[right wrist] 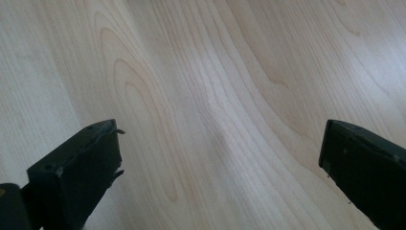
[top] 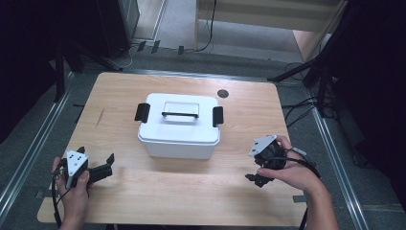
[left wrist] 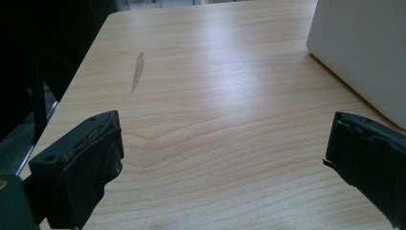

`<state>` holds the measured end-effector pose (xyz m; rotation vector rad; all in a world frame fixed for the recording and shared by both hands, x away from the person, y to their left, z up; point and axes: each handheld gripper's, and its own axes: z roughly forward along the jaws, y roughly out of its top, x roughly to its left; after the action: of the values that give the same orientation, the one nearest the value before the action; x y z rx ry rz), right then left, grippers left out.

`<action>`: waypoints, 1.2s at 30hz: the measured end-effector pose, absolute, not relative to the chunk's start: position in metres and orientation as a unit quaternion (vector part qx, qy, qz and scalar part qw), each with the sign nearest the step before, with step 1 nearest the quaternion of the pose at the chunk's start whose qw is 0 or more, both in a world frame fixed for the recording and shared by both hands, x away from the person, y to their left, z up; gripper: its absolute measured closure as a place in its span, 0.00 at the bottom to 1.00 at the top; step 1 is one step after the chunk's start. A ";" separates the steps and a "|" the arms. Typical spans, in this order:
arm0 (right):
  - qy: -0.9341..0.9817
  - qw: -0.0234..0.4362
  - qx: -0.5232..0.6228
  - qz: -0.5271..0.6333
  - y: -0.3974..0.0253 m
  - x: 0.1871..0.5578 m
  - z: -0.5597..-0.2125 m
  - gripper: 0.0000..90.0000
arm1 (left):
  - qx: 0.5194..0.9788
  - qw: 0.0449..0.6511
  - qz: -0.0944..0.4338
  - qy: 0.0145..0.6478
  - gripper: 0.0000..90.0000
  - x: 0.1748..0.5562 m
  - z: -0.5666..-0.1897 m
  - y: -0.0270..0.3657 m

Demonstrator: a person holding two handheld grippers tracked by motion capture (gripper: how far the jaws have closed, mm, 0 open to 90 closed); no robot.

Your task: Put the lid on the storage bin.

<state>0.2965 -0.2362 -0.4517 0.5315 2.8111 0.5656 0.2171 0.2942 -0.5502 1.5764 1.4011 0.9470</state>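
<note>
A white lidded storage box (top: pixel 179 125) sits in the middle of the wooden table (top: pixel 143 191), with a black carry handle (top: pixel 180 115) lying flat on the lid and a black latch (top: pixel 141 112) at each end. My left gripper (top: pixel 95 158) rests near the table's front left, open, its jaws wide apart over bare wood (left wrist: pixel 225 143), and the box's white wall (left wrist: pixel 364 48) shows at the upper right of its view. My right gripper (top: pixel 253 180) is at the front right, tipped down toward the tabletop, open with nothing between its jaws (right wrist: pixel 220 158).
A small dark round hole (top: pixel 222 93) sits in the table behind the box. A grey scuff mark (left wrist: pixel 138 72) marks the wood on the left side. Cables and stand legs (top: pixel 306 76) lie on the floor around the table.
</note>
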 end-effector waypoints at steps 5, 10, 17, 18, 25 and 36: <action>0.947 0.124 0.206 0.215 -0.250 0.291 -0.463 0.00 | 0.624 0.403 0.375 0.554 0.00 0.217 -0.550 0.294; 0.935 0.137 0.230 0.234 -0.263 0.285 -0.473 0.00 | 0.624 0.403 0.376 0.554 0.00 0.217 -0.550 0.294; 0.912 0.156 0.265 0.271 -0.280 0.277 -0.486 0.00 | 0.625 0.402 0.376 0.553 0.00 0.217 -0.550 0.294; 0.909 0.158 0.269 0.277 -0.283 0.275 -0.488 0.00 | 0.625 0.403 0.376 0.553 0.00 0.217 -0.550 0.294; 0.881 0.176 0.308 0.312 -0.300 0.266 -0.500 0.00 | 0.625 0.401 0.378 0.552 0.00 0.217 -0.550 0.293; 0.837 0.192 0.364 0.360 -0.323 0.250 -0.517 0.00 | 0.627 0.400 0.379 0.551 0.00 0.217 -0.550 0.293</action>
<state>0.2501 -0.3228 -0.5166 1.0227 2.3497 1.0093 0.2169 0.2928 -0.5503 1.5863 1.3940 0.9587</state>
